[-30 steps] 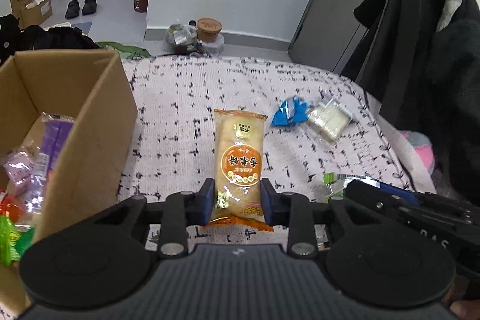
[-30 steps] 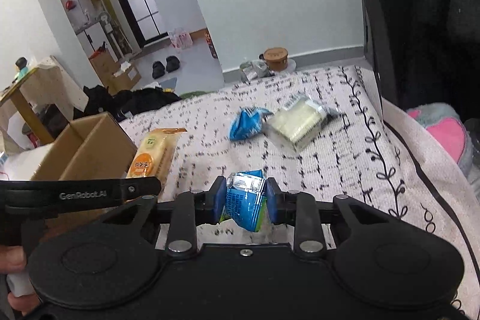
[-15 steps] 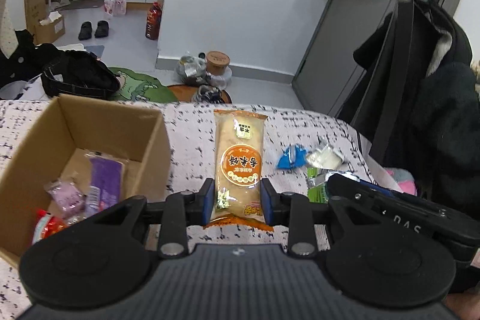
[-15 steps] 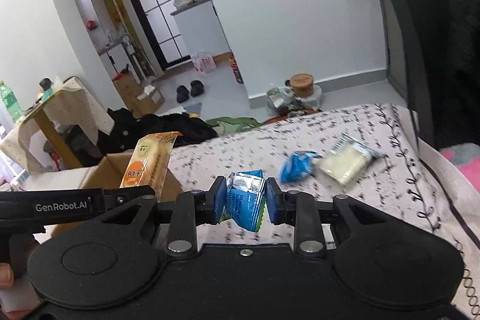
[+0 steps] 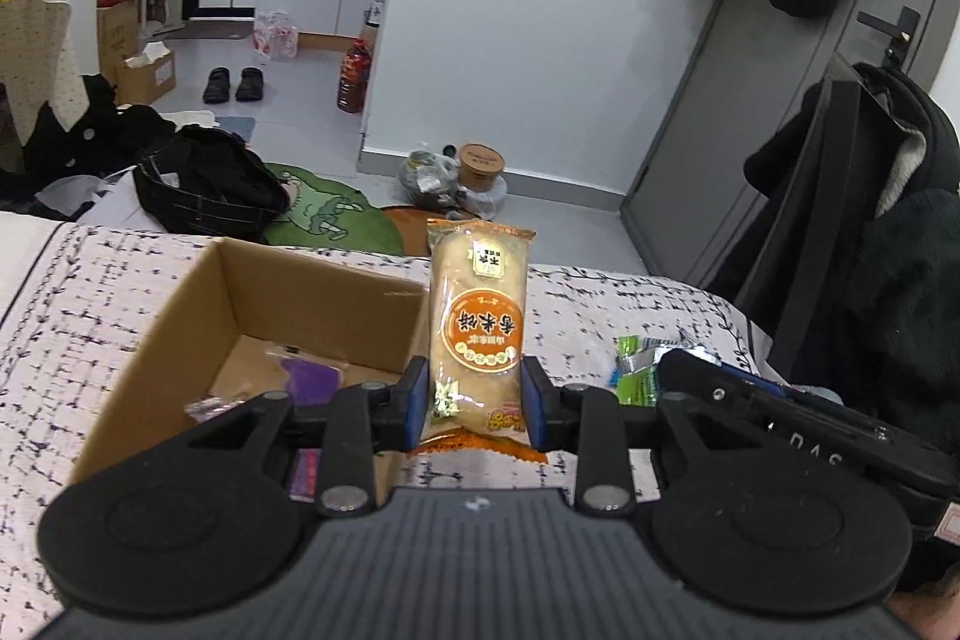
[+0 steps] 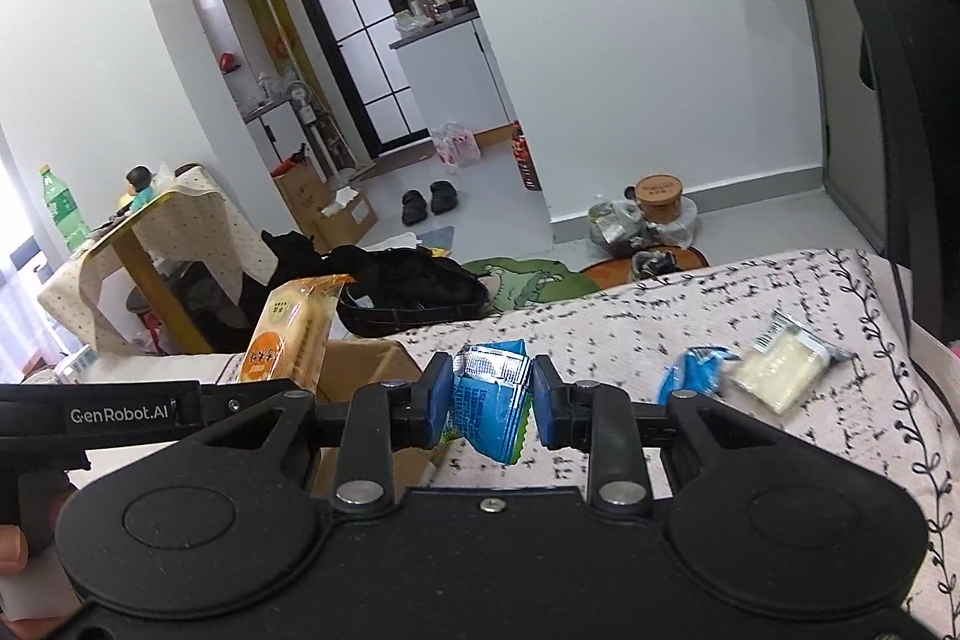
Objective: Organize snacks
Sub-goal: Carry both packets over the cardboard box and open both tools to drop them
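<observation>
My left gripper [image 5: 477,403] is shut on an orange rice-cake packet [image 5: 478,322], held upright in the air just right of the open cardboard box [image 5: 180,304]. The packet also shows in the right wrist view [image 6: 288,334]. The box holds a purple packet [image 5: 309,376] and other snacks. My right gripper [image 6: 491,403] is shut on a blue-and-green snack packet [image 6: 489,409], held above the bedspread next to the box [image 6: 366,364]. A blue packet [image 6: 690,370] and a pale clear-wrapped snack [image 6: 780,370] lie on the bedspread to the right.
The patterned bedspread [image 5: 72,316] carries the box. Beyond the bed edge, a black bag [image 5: 204,184], a green mat [image 5: 324,217] and a tub with bags [image 5: 474,169] lie on the floor. Dark coats [image 5: 870,232] hang at the right.
Both grippers have risen with their packets held. The left one moved left toward the box, whose inside now lies below and left of the packet.
</observation>
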Tool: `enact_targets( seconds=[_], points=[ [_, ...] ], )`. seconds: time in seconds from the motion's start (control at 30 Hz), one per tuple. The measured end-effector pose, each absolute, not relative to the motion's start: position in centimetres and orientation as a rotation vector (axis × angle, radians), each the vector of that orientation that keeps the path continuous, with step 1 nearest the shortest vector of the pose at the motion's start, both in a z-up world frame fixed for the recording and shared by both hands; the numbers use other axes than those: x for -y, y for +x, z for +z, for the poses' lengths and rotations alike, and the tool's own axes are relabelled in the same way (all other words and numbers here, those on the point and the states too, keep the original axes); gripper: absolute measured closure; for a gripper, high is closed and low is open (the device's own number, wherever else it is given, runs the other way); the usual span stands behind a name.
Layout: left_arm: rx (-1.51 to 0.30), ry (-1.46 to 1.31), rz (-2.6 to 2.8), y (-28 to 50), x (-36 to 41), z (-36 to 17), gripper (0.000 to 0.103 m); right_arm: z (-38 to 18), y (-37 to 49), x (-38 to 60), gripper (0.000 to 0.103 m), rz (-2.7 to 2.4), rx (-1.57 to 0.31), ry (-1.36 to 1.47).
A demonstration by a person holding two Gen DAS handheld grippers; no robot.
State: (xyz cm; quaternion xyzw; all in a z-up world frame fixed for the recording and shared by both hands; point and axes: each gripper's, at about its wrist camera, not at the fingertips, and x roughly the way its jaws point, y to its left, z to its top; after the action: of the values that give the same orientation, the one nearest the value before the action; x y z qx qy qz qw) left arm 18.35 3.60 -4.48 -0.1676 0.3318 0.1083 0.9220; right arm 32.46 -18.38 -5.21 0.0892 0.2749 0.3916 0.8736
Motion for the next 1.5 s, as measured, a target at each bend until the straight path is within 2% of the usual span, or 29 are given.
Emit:
enact_targets(
  seconds=[0.73, 1.1, 1.27, 1.5],
  points=[
    [-0.688, -0.385, 0.367, 16.0, -10.3, -4.8, 0.072, -4.2, 32.0, 12.8, 0.075, 0.914, -0.566, 0.166],
    [-0.754, -0.362, 0.392, 17.0, -12.0, -6.2, 0.072, -4.5, 31.5, 10.0, 0.075, 0.964, -0.58, 0.128],
    [-0.787, -0.381, 0.423, 17.1, -12.6, -7.0, 0.059, -4.8, 31.2, 8.7, 0.075, 0.991, -0.597, 0.112],
    [-0.788, -0.395, 0.448, 16.3, -12.9, -7.0, 0.049, -4.7, 31.1, 6.7, 0.074, 0.995, -0.593, 0.086]
  ],
)
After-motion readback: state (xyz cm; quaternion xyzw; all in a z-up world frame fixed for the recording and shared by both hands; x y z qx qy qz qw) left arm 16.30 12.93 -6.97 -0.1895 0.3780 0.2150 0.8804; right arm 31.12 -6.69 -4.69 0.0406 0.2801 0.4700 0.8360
